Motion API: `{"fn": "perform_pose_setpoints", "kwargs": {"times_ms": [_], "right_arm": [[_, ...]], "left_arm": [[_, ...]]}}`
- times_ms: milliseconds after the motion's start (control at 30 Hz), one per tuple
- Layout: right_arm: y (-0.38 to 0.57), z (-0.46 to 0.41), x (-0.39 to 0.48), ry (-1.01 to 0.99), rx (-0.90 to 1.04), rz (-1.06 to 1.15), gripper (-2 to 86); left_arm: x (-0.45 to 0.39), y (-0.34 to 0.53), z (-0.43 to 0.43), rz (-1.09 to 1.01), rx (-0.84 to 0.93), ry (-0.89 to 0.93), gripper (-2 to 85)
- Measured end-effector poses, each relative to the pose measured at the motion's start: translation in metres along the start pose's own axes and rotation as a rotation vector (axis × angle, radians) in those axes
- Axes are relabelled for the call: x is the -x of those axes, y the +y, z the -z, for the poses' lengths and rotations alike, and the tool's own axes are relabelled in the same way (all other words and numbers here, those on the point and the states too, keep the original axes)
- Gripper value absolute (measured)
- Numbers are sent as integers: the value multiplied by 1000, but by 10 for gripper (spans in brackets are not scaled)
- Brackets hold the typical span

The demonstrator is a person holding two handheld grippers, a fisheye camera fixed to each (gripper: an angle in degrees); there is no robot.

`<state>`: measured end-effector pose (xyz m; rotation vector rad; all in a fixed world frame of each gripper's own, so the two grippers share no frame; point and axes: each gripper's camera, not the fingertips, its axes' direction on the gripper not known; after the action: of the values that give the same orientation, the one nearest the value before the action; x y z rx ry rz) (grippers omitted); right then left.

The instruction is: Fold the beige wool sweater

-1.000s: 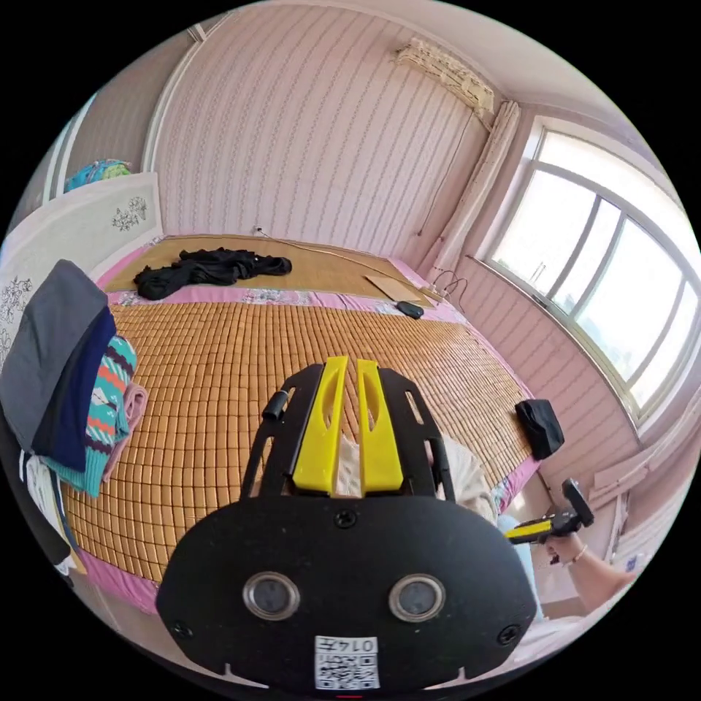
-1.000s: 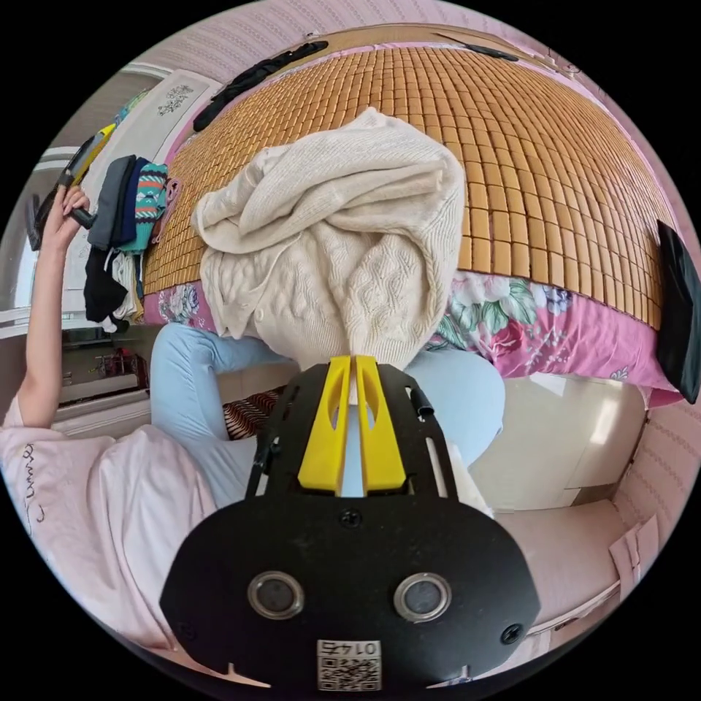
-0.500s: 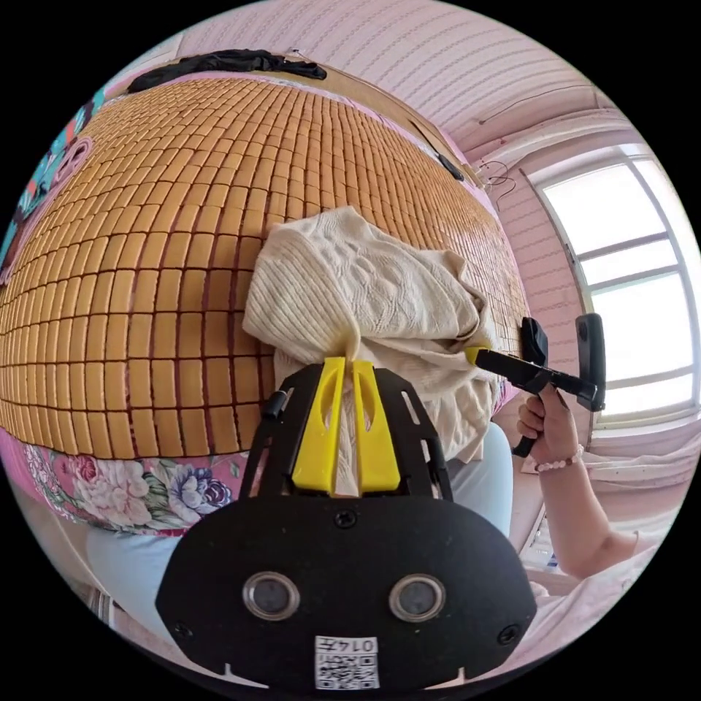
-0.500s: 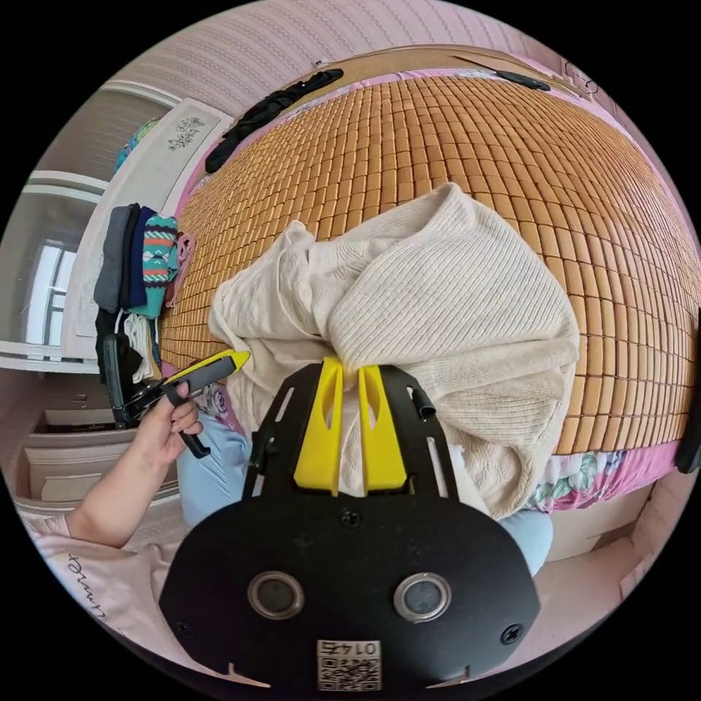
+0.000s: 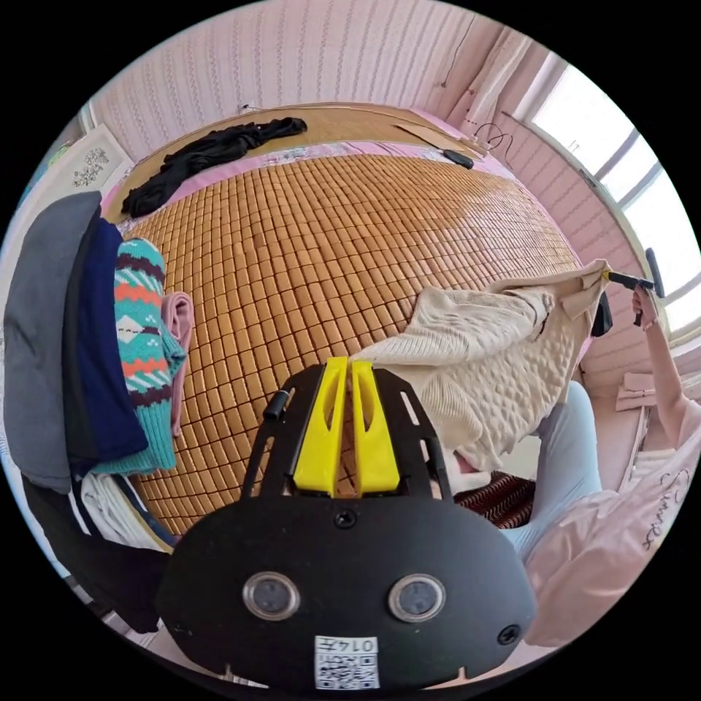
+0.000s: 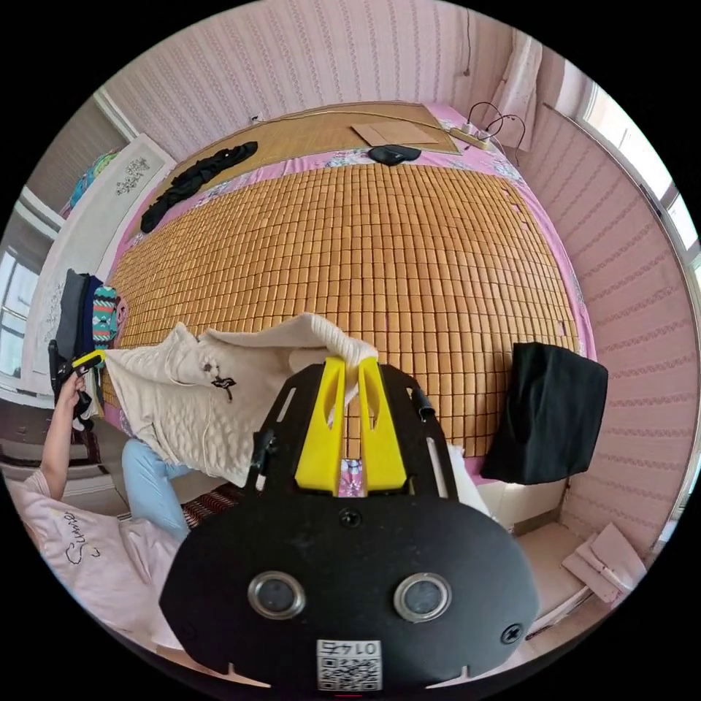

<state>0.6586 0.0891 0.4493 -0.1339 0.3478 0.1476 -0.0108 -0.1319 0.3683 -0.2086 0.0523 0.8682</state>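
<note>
The beige wool sweater hangs stretched in the air over the near edge of the bamboo-mat bed. My left gripper is shut on one end of it, the knit pinched at its yellow jaw tips. At the far right of the left gripper view, a hand holds my right gripper on the sweater's other end. In the right gripper view, my right gripper is shut on a ribbed edge of the sweater. The left gripper grips the far left corner there.
A stack of folded clothes sits at the bed's left edge. A black garment lies at the far side, a folded black item at the right edge. The person's light blue trousers are under the sweater. A window is on the right.
The sweater was bunched on the bed's near edge with both grippers close together. Now the hands have moved apart and the sweater is pulled out wide between them.
</note>
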Motion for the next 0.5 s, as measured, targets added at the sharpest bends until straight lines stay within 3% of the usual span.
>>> {"fn": "perform_pose_setpoints", "kwargs": {"times_ms": [200,367,500], "right_arm": [[-25,-78,-26,164,309,-186,52],[-66,-73,38,218,196,60,83],[-109,-106,146,-134,130,425,88]], "left_arm": [[12,-2,-56,31,306,-120,-1],[-2,-25,-3,-86,94,-60,10],[-30,-91,-34,-133,13,71,52]]}}
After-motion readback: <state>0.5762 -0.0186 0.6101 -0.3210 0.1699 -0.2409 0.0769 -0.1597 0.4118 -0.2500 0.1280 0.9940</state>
